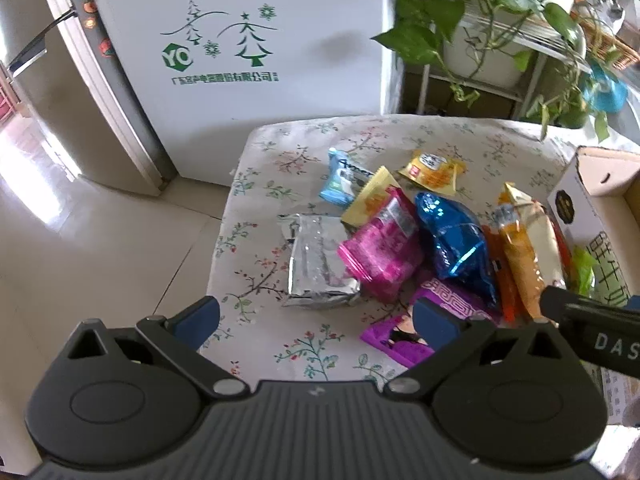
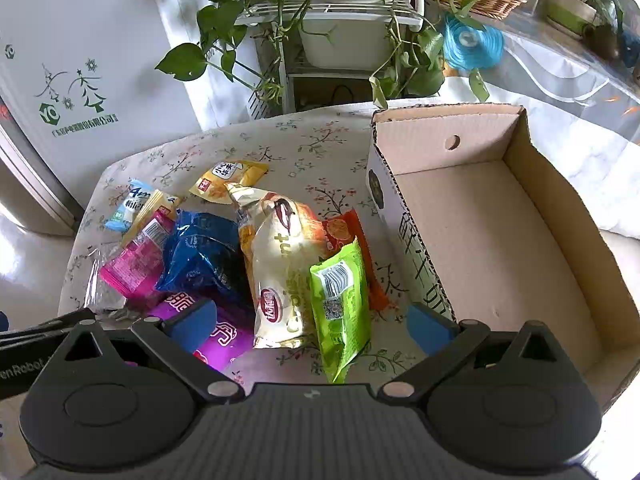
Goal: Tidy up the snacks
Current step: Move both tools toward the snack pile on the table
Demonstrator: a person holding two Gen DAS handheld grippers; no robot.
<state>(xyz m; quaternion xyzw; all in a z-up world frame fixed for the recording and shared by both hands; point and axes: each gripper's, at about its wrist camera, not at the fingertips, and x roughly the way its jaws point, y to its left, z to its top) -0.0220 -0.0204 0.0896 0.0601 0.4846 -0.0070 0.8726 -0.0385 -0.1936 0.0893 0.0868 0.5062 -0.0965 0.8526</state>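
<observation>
Several snack packets lie heaped on a small table with a floral cloth (image 1: 280,152). Among them are a silver pack (image 1: 318,258), a pink pack (image 1: 380,246), a blue foil bag (image 1: 456,236) and a purple pack (image 1: 404,330). The right wrist view adds a cream bag (image 2: 280,264), a green pack (image 2: 342,300) and an orange pack (image 2: 348,232). An open cardboard box (image 2: 500,240) with nothing inside stands to their right. My left gripper (image 1: 316,320) hangs open above the table's near edge. My right gripper (image 2: 312,326) is open over the green and cream packs, holding nothing.
A white fridge (image 1: 240,40) with green tree decals stands behind the table. A potted trailing plant (image 2: 320,12) on a white rack is behind the box. A light blue pack (image 1: 340,178) and a yellow pack (image 1: 434,170) lie at the pile's far side.
</observation>
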